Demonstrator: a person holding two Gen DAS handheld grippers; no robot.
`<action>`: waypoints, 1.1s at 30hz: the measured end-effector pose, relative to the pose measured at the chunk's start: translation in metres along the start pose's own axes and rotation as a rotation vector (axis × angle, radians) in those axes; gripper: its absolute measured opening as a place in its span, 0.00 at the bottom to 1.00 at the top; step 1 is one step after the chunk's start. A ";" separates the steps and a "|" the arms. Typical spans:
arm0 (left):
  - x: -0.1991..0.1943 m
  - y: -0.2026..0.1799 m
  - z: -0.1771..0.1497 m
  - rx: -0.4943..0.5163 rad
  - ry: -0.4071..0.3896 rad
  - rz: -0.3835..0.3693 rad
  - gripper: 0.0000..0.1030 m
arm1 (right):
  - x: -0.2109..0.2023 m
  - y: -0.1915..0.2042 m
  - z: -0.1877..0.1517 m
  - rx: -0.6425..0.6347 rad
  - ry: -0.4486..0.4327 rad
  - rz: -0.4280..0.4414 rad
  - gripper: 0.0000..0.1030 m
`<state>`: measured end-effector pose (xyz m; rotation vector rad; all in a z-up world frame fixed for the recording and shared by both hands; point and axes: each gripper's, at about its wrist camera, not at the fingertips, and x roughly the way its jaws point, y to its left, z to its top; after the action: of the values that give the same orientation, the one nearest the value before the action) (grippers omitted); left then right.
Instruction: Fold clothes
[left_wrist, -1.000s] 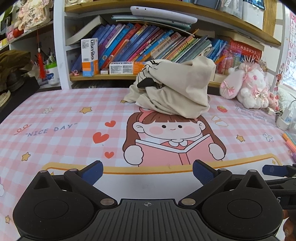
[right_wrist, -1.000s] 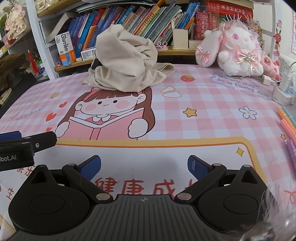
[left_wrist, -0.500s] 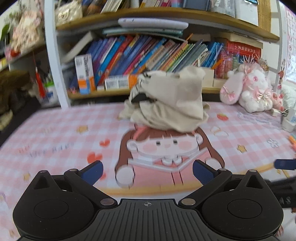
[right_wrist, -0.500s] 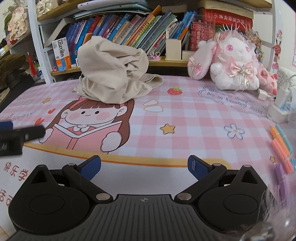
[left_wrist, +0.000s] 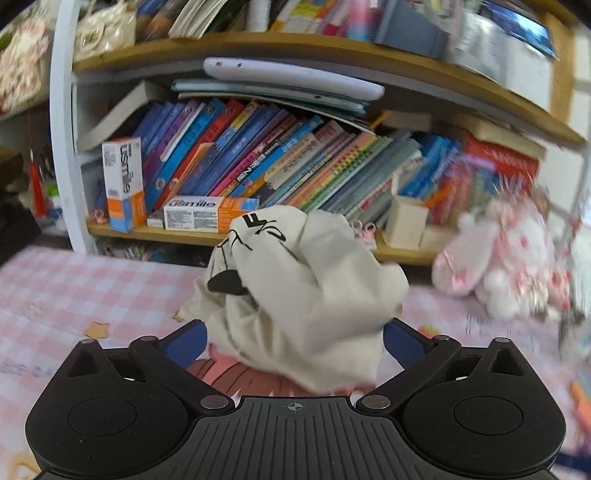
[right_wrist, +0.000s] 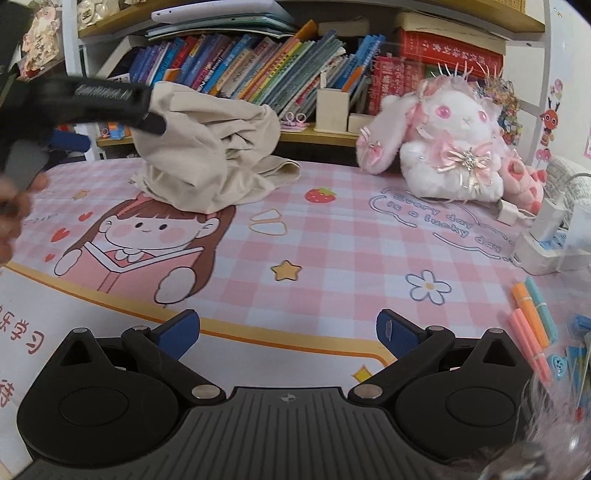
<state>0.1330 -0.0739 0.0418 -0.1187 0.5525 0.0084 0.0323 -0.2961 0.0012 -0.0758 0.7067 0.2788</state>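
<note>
I'm bringing the left tool (left_wrist: 293, 341) up around the crumpled beige garment (left_wrist: 306, 302), jaws spread and just starting to close, cloth between them but not pinched. Right tool (right_wrist: 288, 328) is waiting spread and empty over the bench (right_wrist: 332, 240). Garment is heaped near the bench's far edge, black print showing.

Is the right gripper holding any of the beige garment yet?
No, the right gripper stands open over the bare pink mat, and the crumpled garment lies farther back, near the shelf.
</note>
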 end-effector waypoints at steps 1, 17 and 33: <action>0.006 0.001 0.002 -0.016 0.009 -0.001 0.82 | 0.000 -0.001 0.000 -0.006 0.003 -0.003 1.00; -0.067 0.083 -0.007 -0.213 -0.007 -0.152 0.07 | 0.006 0.066 0.021 -0.344 -0.044 0.104 1.00; -0.131 0.151 -0.013 -0.103 0.040 -0.261 0.21 | 0.037 0.235 0.047 -0.746 0.040 0.282 0.06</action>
<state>0.0093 0.0773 0.0830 -0.2909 0.5731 -0.2205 0.0235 -0.0543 0.0184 -0.6964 0.6217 0.8045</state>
